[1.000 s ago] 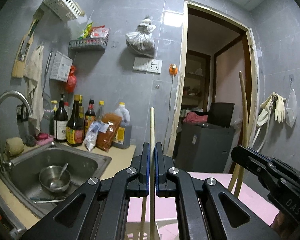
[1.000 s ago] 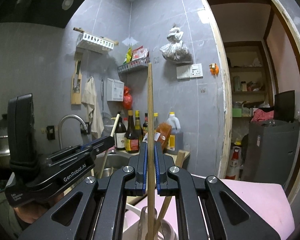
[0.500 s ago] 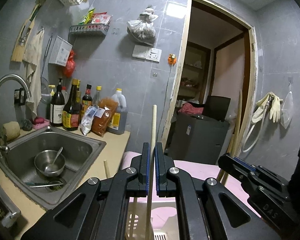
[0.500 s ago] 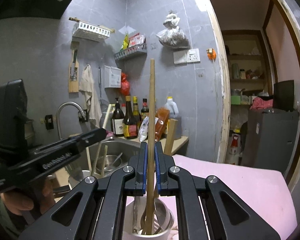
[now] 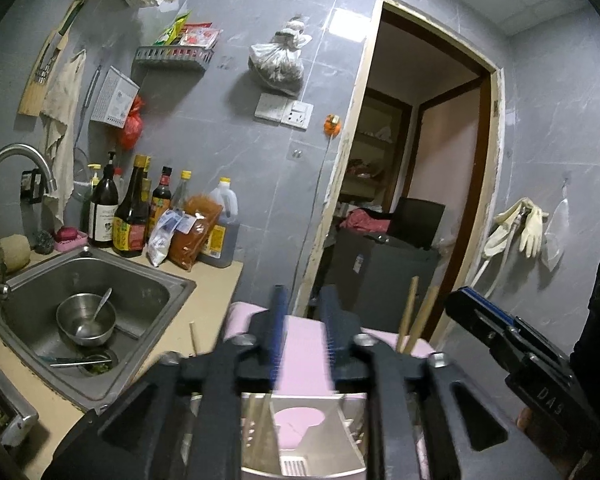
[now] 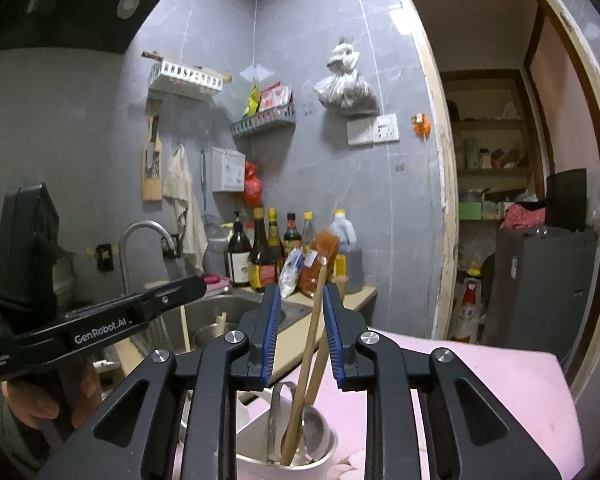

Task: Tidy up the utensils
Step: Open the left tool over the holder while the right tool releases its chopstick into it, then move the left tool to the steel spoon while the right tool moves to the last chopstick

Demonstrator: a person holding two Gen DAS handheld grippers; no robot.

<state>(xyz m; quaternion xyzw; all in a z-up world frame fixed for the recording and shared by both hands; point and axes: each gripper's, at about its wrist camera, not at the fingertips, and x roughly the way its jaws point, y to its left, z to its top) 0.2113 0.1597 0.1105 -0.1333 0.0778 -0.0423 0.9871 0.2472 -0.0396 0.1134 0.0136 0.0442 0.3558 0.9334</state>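
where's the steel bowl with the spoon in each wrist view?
Left wrist: steel bowl sits in the sink, lower left, spoon leaning in it.
Right wrist: only its rim shows in the sink, left of centre, behind the gripper.
Shared landmark: the curved faucet over the sink.

A steel sink [image 5: 152,280] holds a bowl [image 5: 86,322] with a spoon [image 5: 102,304] in it, under a curved tap [image 5: 16,160]. Dark sauce bottles [image 5: 130,216] stand behind the sink beside an oil jug [image 5: 224,232]. A tied bag [image 5: 276,62] hangs above the wall sockets [image 5: 284,110]. Rubber gloves [image 5: 528,224] hang right of the doorway [image 5: 420,160].
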